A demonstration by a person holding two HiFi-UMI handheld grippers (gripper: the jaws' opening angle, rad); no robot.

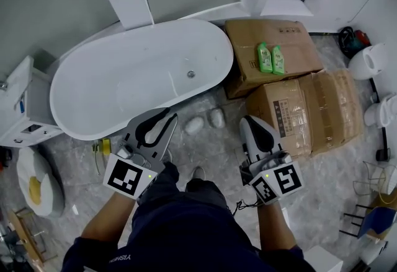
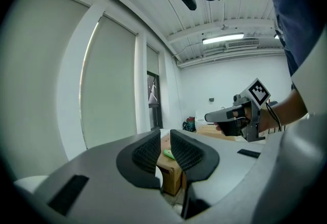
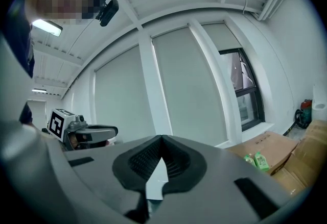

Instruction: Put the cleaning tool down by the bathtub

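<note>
Yellow-handled and small, what is judged to be the cleaning tool (image 1: 103,147) is seen lying on the grey marbled floor (image 1: 217,148) against the white oval bathtub (image 1: 124,78). It lies just left of the left hand-held gripper (image 1: 165,122), the nearer one. Its long axis cannot be told. The left hand-held gripper is held narrowly released and empty, and the right hand-held gripper (image 1: 251,122) is clenched on nothing. Room to the right is taken by brown cardboard boxes (image 1: 294,41).

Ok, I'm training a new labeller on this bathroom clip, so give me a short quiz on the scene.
1. True or false: two green bottles stand on a box.
2. The right gripper holds in its jaws: A a sponge, B a brush, C nothing.
3. What colour is the bathtub?
Key: 1 true; 2 C, its jaws are shut and empty; 3 white.
</note>
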